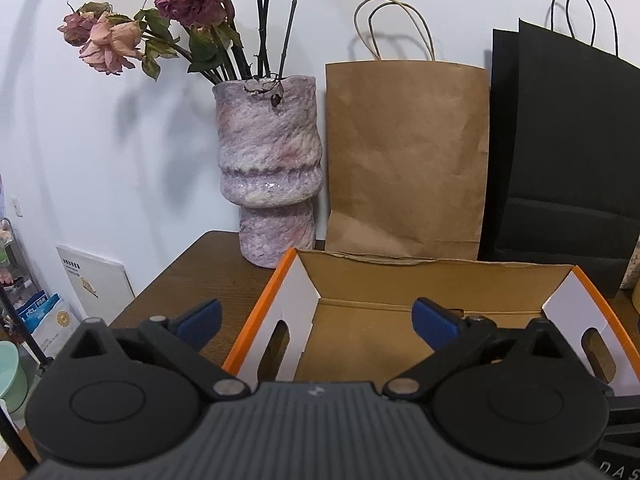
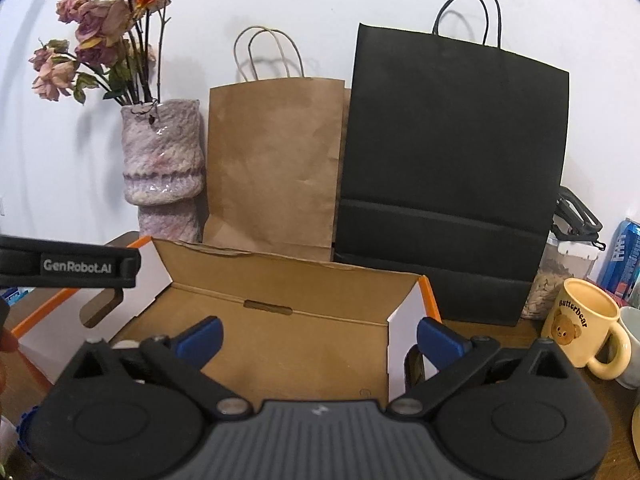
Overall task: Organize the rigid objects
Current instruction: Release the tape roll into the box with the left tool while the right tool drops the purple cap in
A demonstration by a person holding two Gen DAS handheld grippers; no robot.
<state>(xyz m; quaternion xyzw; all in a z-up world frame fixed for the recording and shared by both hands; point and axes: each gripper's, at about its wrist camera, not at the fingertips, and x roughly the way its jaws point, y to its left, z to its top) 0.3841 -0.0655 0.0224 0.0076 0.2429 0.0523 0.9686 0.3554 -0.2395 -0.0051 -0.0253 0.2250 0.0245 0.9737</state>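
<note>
An open cardboard box [image 1: 420,280] with orange edges and white side walls lies on the brown table; its brown floor shows in both views. My left gripper [image 1: 319,320] is open and straddles the box's left wall: one blue pad is outside it, the other over the box's inside. My right gripper [image 2: 319,339] is also open, above the box [image 2: 288,284], straddling its right wall. No pad presses on anything. The left gripper's black body [image 2: 68,266] shows at the left of the right wrist view.
Behind the box stand a mottled pink vase [image 1: 268,168] of dried roses, a brown paper bag [image 1: 404,152] and a black paper bag [image 2: 452,168]. At the right are a cream bear mug [image 2: 580,328], a blue can [image 2: 626,256] and a jar of seeds [image 2: 560,276].
</note>
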